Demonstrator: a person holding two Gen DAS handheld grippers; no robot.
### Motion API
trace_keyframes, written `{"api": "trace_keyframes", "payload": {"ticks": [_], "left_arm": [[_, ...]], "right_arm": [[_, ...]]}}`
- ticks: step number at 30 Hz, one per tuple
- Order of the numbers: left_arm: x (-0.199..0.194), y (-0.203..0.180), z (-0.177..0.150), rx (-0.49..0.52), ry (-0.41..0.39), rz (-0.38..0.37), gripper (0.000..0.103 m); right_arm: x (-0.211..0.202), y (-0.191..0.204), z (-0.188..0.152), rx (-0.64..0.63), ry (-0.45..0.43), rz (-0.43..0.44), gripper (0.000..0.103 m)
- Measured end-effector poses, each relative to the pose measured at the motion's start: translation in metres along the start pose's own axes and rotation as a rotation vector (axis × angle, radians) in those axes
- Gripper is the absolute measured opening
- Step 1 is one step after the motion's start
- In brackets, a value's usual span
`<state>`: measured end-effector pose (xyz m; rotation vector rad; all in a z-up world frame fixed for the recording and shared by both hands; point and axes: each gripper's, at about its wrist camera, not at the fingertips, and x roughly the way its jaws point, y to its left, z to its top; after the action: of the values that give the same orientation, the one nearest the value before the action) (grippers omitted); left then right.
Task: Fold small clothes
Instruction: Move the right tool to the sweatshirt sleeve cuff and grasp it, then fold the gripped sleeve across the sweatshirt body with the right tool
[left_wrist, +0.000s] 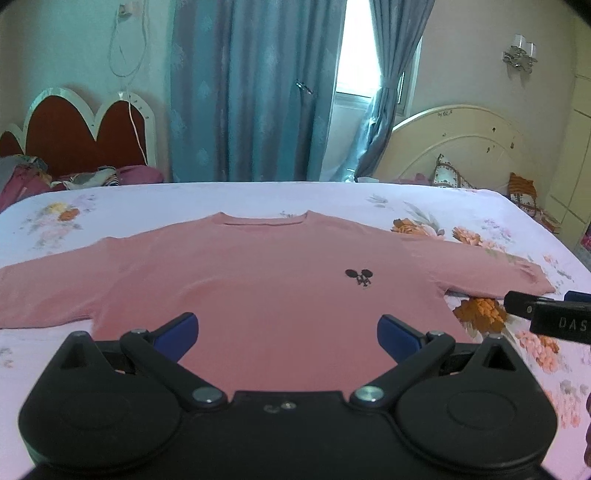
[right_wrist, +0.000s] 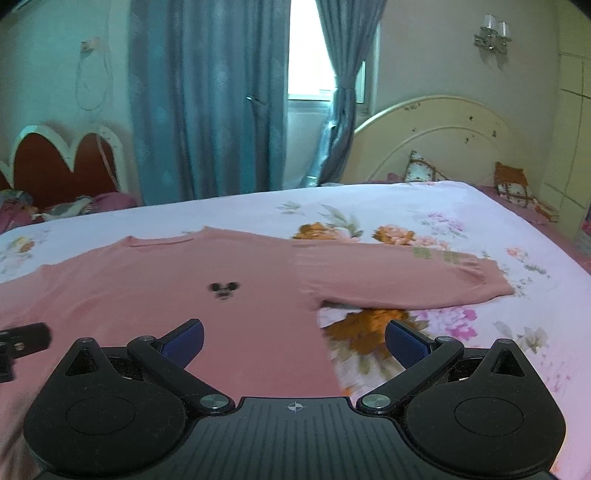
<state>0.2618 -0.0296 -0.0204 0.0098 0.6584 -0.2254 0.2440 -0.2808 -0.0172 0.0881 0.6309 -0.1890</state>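
A small pink long-sleeved top (left_wrist: 258, 280) lies flat on the floral bedsheet (left_wrist: 332, 201), neck away from me, both sleeves spread out, a small black mouse logo (left_wrist: 359, 277) on the chest. My left gripper (left_wrist: 287, 332) is open and empty above the top's lower hem. My right gripper (right_wrist: 294, 341) is open and empty over the top's lower right side (right_wrist: 221, 295), near the right sleeve (right_wrist: 406, 280). The right gripper's tip shows at the right edge of the left wrist view (left_wrist: 543, 310). The left gripper shows at the left edge of the right wrist view (right_wrist: 22, 341).
The bed's far edge (left_wrist: 295, 184) meets blue curtains (left_wrist: 240, 92). A red headboard (left_wrist: 81, 129) with piled bedding stands at the back left. A cream headboard (left_wrist: 461, 144) with cushions stands at the back right.
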Motion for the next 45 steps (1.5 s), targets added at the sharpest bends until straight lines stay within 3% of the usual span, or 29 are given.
{"api": "trace_keyframes", "payload": {"ticks": [6, 10, 16, 17, 19, 25, 28, 32, 34, 36, 37, 39, 41, 45], "left_arm": [[0.04, -0.028, 0.015, -0.036, 0.031, 0.0, 0.103], [0.076, -0.061, 0.024, 0.005, 0.07, 0.043, 0.103], [0.119, -0.107, 0.025, 0.039, 0.14, 0.019, 0.103], [0.122, -0.113, 0.023, 0.049, 0.147, 0.022, 0.103], [0.13, -0.125, 0.022, 0.062, 0.163, 0.022, 0.103], [0.148, -0.144, 0.026, 0.085, 0.19, 0.034, 0.103], [0.156, -0.148, 0.031, 0.088, 0.195, 0.043, 0.103], [0.164, -0.145, 0.036, 0.078, 0.195, 0.055, 0.103], [0.162, -0.139, 0.038, 0.07, 0.187, 0.059, 0.103], [0.163, -0.129, 0.038, 0.066, 0.19, 0.071, 0.103], [0.163, -0.122, 0.038, 0.061, 0.196, 0.078, 0.103], [0.163, -0.106, 0.037, 0.05, 0.209, 0.082, 0.103], [0.165, -0.09, 0.034, 0.049, 0.226, 0.098, 0.103], [0.161, -0.045, 0.028, -0.017, 0.222, 0.128, 0.103]], "right_arm": [[0.061, -0.089, 0.016, 0.099, 0.018, -0.03, 0.103], [0.104, -0.172, 0.022, 0.213, 0.019, -0.094, 0.102], [0.152, -0.27, 0.02, 0.357, 0.029, -0.145, 0.102], [0.156, -0.283, 0.018, 0.376, 0.029, -0.144, 0.08], [0.167, -0.305, 0.014, 0.433, 0.058, -0.146, 0.057], [0.188, -0.355, -0.004, 0.636, 0.084, -0.102, 0.057], [0.196, -0.368, -0.005, 0.695, 0.05, -0.066, 0.056], [0.202, -0.385, -0.008, 0.796, 0.04, -0.036, 0.023], [0.201, -0.391, -0.009, 0.823, 0.048, -0.009, 0.015], [0.201, -0.387, -0.002, 0.709, 0.06, -0.032, 0.006], [0.201, -0.391, -0.001, 0.685, 0.056, -0.088, 0.006], [0.199, -0.409, -0.005, 0.833, 0.037, -0.08, 0.006], [0.201, -0.39, 0.014, 0.701, 0.06, -0.129, 0.006], [0.19, -0.319, 0.054, 0.498, 0.025, -0.039, 0.006]]}}
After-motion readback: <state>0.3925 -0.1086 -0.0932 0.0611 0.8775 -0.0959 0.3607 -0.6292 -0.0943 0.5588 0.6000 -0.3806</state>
